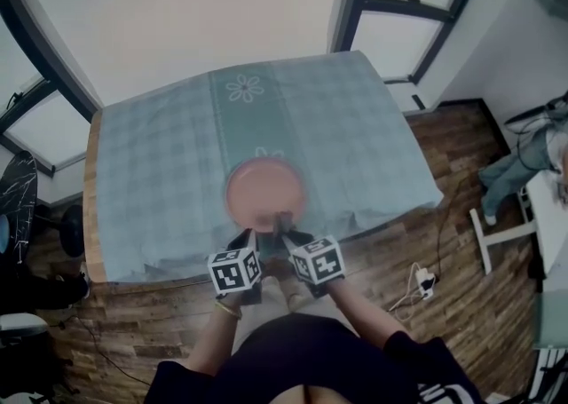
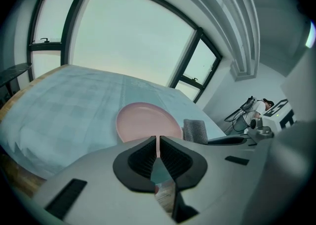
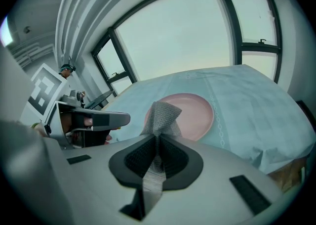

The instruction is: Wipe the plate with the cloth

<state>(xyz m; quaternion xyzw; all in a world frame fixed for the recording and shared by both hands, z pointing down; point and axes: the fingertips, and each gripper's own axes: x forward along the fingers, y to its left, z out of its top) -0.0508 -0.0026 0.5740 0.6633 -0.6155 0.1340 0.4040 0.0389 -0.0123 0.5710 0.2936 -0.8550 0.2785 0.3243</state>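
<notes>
Cloth (image 3: 160,115) pinched in right claw (image 3: 157,142).

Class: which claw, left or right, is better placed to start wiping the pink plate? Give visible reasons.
Right. The right claw is shut on the grey cloth, by the pink plate's near rim; the left claw holds nothing.

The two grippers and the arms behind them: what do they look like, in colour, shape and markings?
The left gripper and the right gripper each have a smooth light grey shell with black rectangular insets and ribbed black pads. Each carries a white cube with black square markers. The person wears dark sleeves; a thin yellowish band circles the left wrist.
</notes>
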